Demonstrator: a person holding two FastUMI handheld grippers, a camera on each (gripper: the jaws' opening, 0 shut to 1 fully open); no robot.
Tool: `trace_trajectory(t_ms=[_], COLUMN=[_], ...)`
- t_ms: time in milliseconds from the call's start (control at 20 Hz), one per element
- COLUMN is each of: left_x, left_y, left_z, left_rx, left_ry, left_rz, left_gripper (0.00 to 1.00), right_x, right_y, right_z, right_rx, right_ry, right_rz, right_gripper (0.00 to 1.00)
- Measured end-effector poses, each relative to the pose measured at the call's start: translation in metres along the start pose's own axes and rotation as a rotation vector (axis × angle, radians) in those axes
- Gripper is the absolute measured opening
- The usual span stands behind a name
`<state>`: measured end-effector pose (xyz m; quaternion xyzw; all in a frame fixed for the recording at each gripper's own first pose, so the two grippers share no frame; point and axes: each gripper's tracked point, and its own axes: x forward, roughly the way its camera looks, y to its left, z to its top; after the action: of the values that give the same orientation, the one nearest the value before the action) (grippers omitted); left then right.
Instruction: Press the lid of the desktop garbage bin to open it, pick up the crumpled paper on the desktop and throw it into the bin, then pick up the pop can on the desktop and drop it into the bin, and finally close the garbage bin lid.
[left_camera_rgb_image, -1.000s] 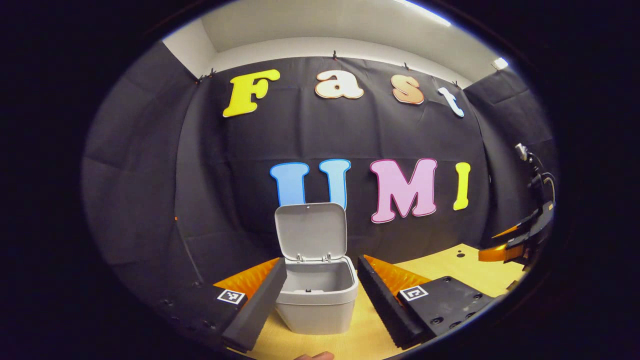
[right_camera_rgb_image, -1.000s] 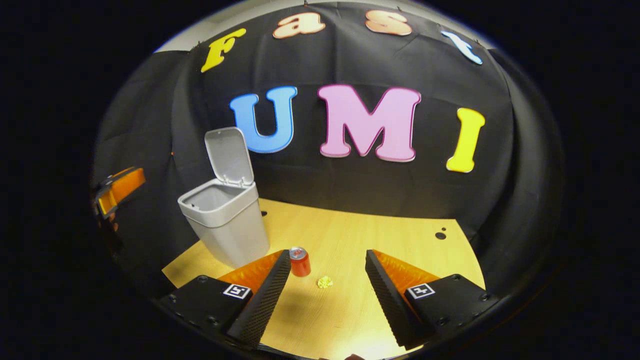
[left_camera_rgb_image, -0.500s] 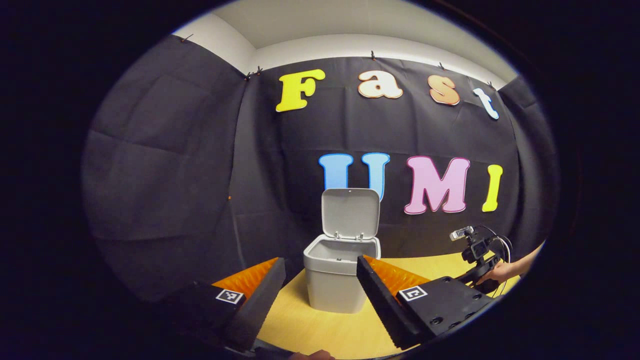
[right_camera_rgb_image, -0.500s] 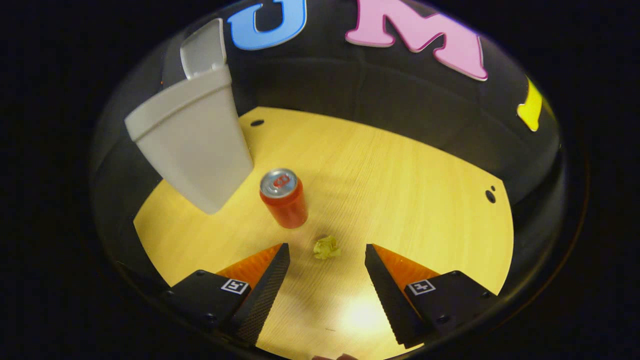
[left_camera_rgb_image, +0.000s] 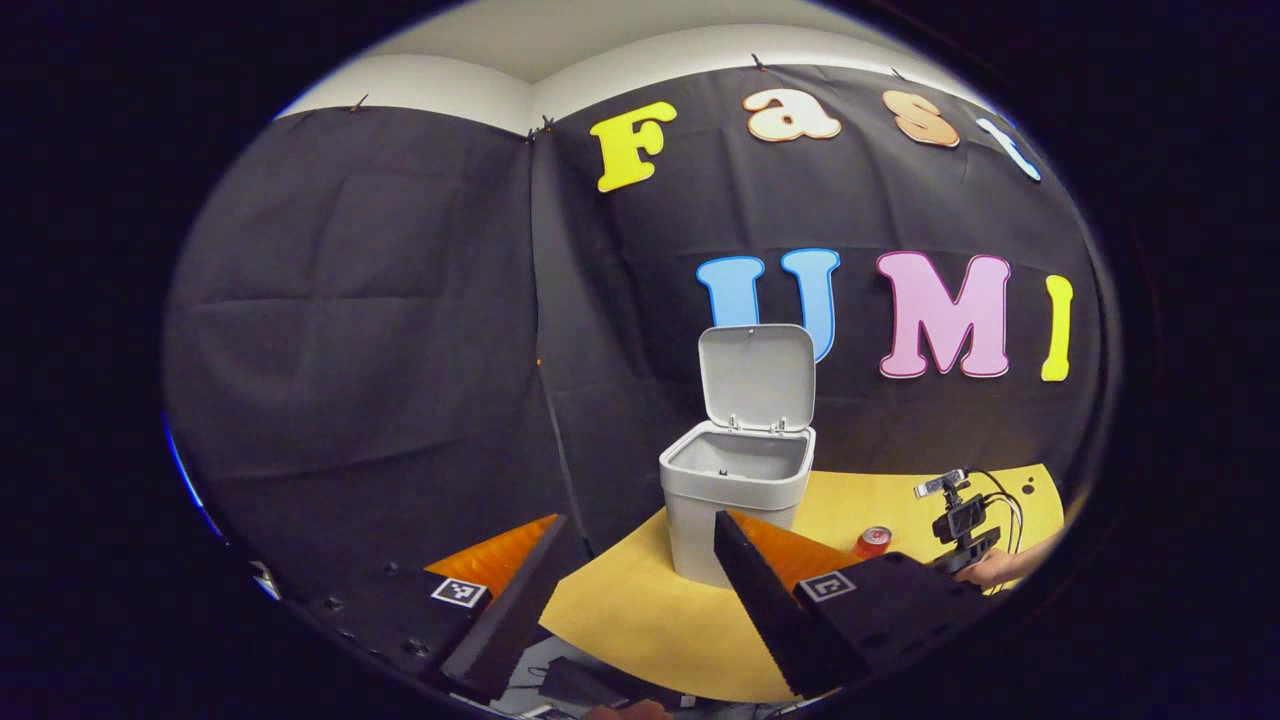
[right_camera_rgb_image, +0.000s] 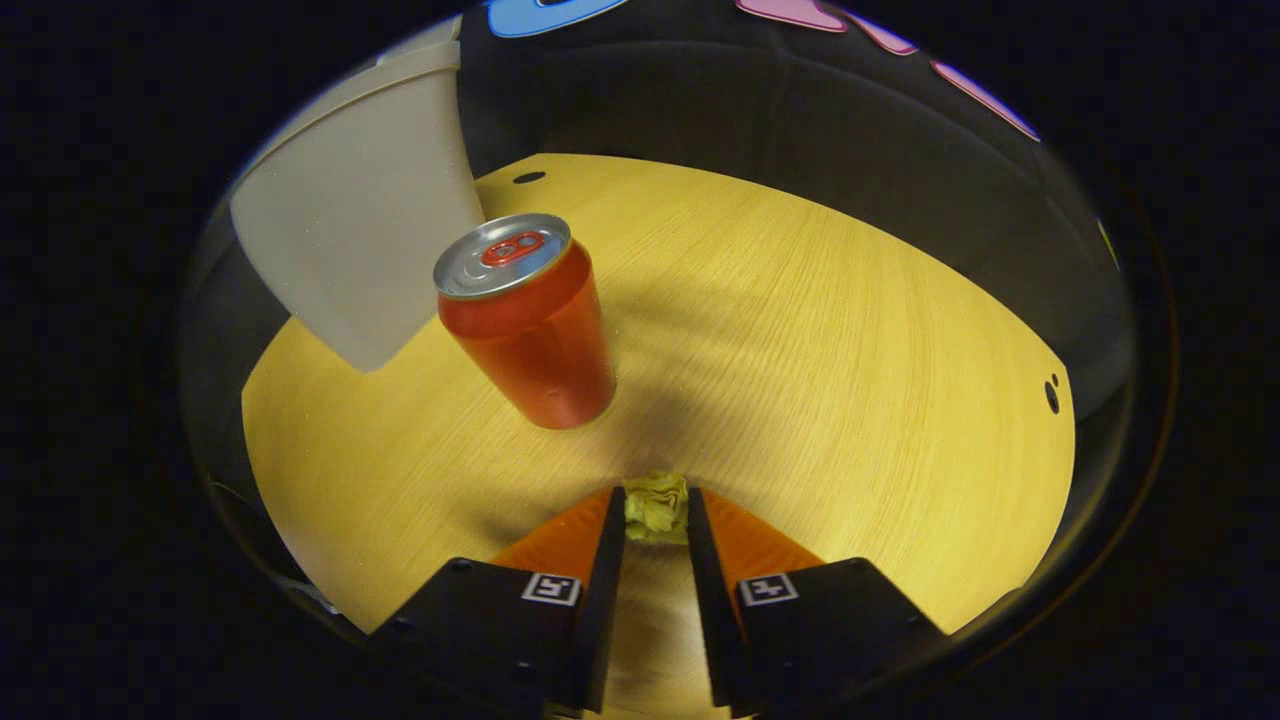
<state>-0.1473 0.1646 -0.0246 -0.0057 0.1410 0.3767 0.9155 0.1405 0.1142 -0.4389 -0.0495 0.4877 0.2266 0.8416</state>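
Note:
The grey bin (left_camera_rgb_image: 738, 490) stands on the wooden table (left_camera_rgb_image: 640, 610) with its lid (left_camera_rgb_image: 756, 375) tipped up and back. My left gripper (left_camera_rgb_image: 640, 525) hangs open in front of the bin, off the table's left edge, with nothing between its fingers. The red pop can (left_camera_rgb_image: 873, 541) stands upright to the right of the bin. In the right gripper view, the can (right_camera_rgb_image: 530, 320) rises close by, with the bin's wall (right_camera_rgb_image: 360, 240) behind it. My right gripper (right_camera_rgb_image: 655, 497) is down at the tabletop, shut on the yellow crumpled paper (right_camera_rgb_image: 655, 512), both fingers pressing its sides.
The table (right_camera_rgb_image: 850, 330) stretches to the right of the can, with small dark holes (right_camera_rgb_image: 1050, 392) near its right edge and one (right_camera_rgb_image: 528, 178) at the back. In the left gripper view, a hand (left_camera_rgb_image: 1000, 566) holds the far gripper by the can.
My right gripper has dropped to the table and its fingers have closed around the crumpled paper. My left gripper has drawn back and to the left of the bin, still open.

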Motion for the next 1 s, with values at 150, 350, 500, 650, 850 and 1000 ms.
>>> trace_trajectory(t_ms=[150,350,500,650,850,1000], left_x=[-0.003,0.001,0.013,0.022,0.029,0.033], left_y=[-0.024,-0.041,-0.044,-0.032,-0.018,-0.008], left_z=[0.002,0.004,0.001,0.004,-0.001,-0.009], left_rx=[-0.007,0.004,0.006,0.037,0.046,0.045], left_ry=[0.003,-0.015,-0.012,-0.045,-0.062,-0.056], left_rz=[0.001,-0.048,-0.111,-0.147,-0.196,-0.224], left_gripper=[0.97,0.97,0.97,0.97,0.97,0.97], right_x=[-0.005,-0.051,-0.098,-0.159,-0.211,-0.203], right_y=[0.004,0.032,0.072,0.112,0.181,0.225], right_z=[0.007,0.060,0.109,0.177,0.263,0.296], right_rx=[0.023,0.068,0.052,-0.025,-0.141,-0.181], right_ry=[-0.036,-0.213,-0.332,-0.500,-0.674,-0.677], right_rz=[0.055,0.144,0.210,0.262,0.314,0.324], right_gripper=[0.40,0.39,0.39,0.39,0.39,0.39])
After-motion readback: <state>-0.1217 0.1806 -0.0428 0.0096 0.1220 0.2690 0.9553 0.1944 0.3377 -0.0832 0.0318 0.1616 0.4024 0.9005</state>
